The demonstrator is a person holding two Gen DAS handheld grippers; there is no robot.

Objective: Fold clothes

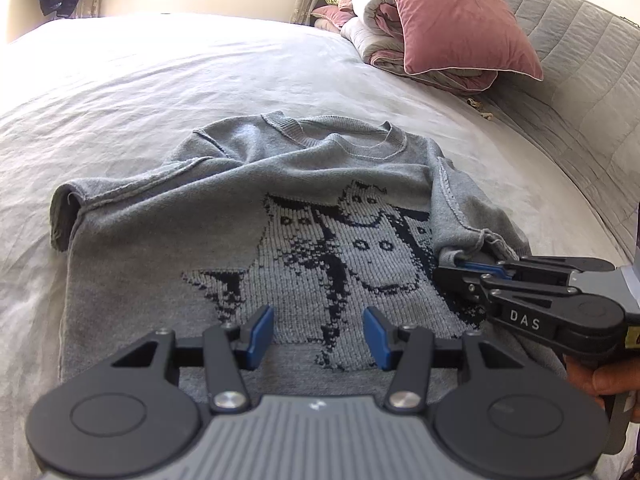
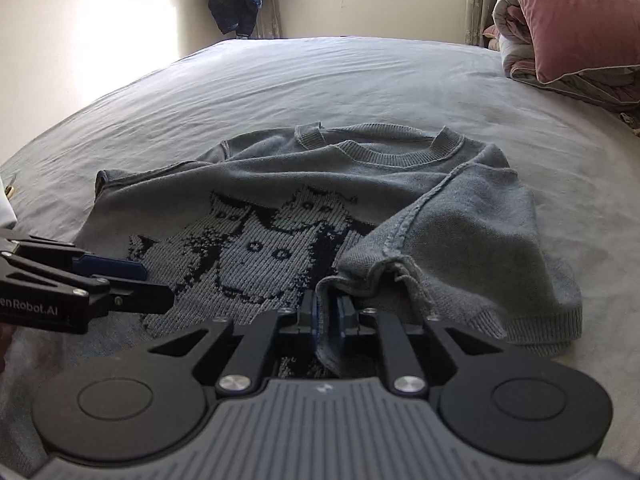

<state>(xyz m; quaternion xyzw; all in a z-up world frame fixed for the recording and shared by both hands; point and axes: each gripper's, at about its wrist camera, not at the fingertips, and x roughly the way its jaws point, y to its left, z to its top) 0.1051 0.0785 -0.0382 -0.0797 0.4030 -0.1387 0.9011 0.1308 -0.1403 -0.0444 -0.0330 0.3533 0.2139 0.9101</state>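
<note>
Right gripper (image 2: 326, 312) is pinched nearly closed, blue pads (image 2: 343, 311) clamped on a bunched fold of grey knit: the cuff end of the sweater's sleeve (image 2: 460, 224), which is drawn in over the chest. Left gripper (image 1: 318, 330) hovers low over the sweater's lower front, jaws spread wide, nothing between them.

The sweater (image 1: 160, 264) lies front-up on the bed (image 1: 160, 92), collar (image 1: 360, 142) pointing away from the grippers. It's a soft, floppy knit, and it looks fairly thick, so I'd judge it light enough for a single pinch but prone to sag and stretch. It won't slip much: the fuzzy yarn grips the pads and the sheet too, so dragging would likely rumple it. Best places to take hold, to my eye, are the firmer parts: ribbed cuff, ribbed hem, raised shoulder seams.

Texture now: fine ribbing on the collar, exposed stitched seams along the shoulders, and a dark pixelated cat motif (image 1: 360, 248) knitted into the chest, paler grey within. The other sleeve (image 1: 68, 208), on the motif's far side from the held one, lies folded with a rounded, puffy edge.

Beyond the collar stretches a pale, creased bedsheet; off to the collar's right sits a plump pink velvet pillow (image 1: 460, 20) on a rolled quilt (image 1: 376, 32).
</note>
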